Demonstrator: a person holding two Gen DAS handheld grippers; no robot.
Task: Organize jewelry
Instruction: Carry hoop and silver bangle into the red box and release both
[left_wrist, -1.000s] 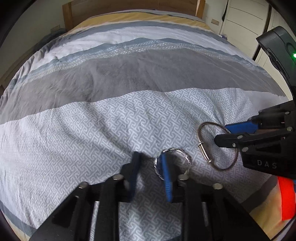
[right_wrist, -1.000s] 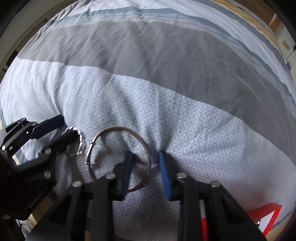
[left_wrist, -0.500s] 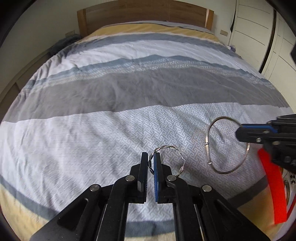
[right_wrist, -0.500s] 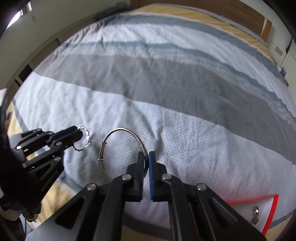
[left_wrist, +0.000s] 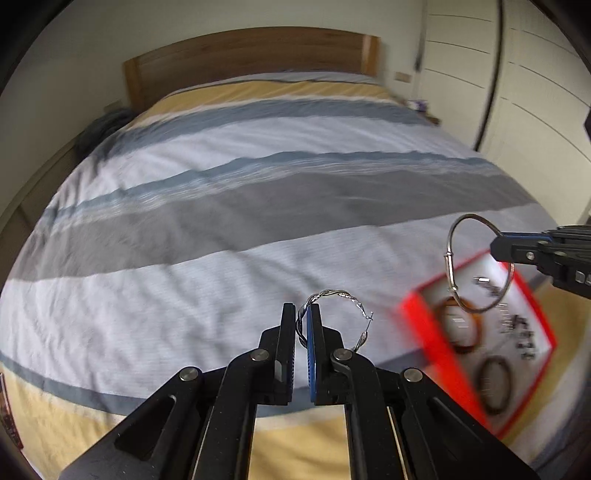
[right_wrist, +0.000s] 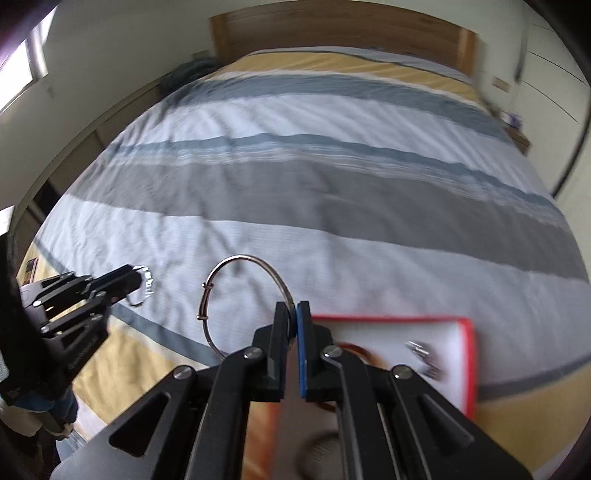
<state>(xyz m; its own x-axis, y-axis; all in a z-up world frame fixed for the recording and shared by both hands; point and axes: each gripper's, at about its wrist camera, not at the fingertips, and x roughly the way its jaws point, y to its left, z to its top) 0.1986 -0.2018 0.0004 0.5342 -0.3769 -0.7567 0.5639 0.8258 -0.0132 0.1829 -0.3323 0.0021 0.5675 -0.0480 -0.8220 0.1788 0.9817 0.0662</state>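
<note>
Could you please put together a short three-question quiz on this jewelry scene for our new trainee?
1. True or false: the left tongs are shut on the twisted silver hoop.
2. What do the right tongs hold? A) a smooth silver bangle B) a necklace C) a watch
3. Fill in: the tray on the bed has a ____ rim.

Key
1. True; the hoop is pinched between the shut fingers, clear of the bedspread.
2. A; the smooth silver bangle is gripped at its edge.
3. Red; brown rings lie in it.
</note>
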